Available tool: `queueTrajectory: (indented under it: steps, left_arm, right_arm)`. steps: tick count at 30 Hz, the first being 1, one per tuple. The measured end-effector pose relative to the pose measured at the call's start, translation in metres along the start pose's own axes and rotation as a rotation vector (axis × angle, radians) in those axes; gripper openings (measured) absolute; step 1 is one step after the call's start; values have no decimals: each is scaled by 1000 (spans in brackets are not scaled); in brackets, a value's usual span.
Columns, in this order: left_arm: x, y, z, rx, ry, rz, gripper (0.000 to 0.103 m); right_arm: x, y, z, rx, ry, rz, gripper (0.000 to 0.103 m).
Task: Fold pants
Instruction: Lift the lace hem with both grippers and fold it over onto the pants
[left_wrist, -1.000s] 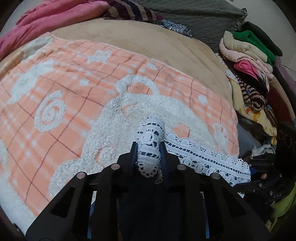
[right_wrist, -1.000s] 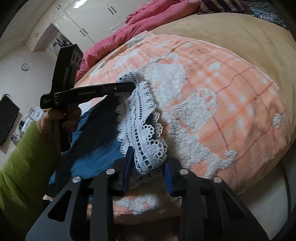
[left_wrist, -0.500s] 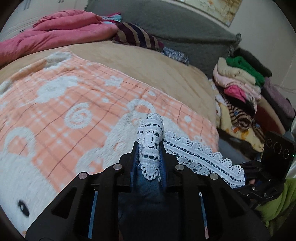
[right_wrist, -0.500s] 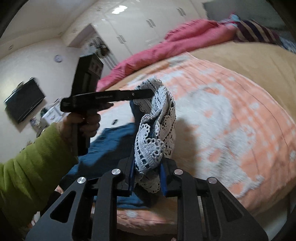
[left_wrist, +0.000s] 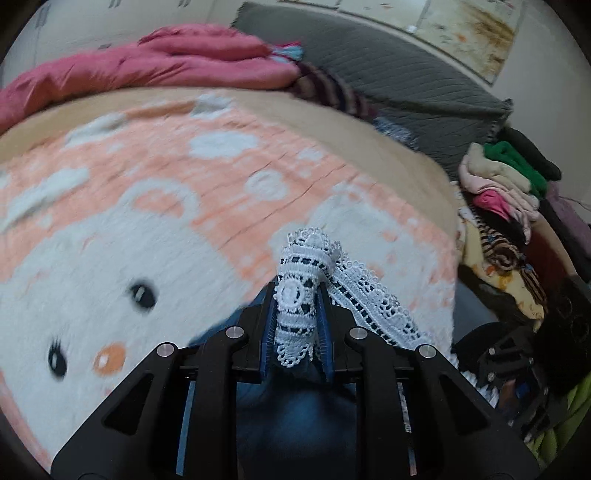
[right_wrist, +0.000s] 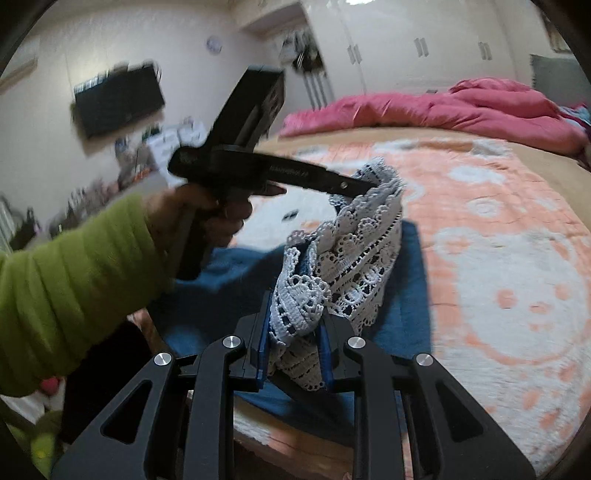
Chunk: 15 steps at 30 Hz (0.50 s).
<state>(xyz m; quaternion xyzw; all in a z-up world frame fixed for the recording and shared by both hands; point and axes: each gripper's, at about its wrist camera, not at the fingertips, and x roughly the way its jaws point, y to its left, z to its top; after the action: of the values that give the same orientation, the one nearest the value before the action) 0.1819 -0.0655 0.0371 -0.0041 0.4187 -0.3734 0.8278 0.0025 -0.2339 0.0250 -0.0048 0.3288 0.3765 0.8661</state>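
Both the left gripper (left_wrist: 297, 325) and right gripper (right_wrist: 295, 343), clamped on the lace hem (right_wrist: 354, 258) of the blue pants (right_wrist: 410, 295), have lifted it higher above the near bed (right_wrist: 517, 295), readying the fold.

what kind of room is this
Most likely a home bedroom: a bed with an orange cartoon blanket, a pink duvet, white wardrobe doors and a wall-mounted TV.
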Motion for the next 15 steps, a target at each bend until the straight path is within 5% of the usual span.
queueTrajectory:
  steps: [12, 15]
  left_arm:
    - [-26, 48, -32, -169, -25, 15, 13]
    - [-34, 59, -35, -233, -31, 15, 24]
  right_arm:
    - [56, 57, -10, -165, 135, -13, 20]
    - [65, 68, -12, -205, 160, 11, 20]
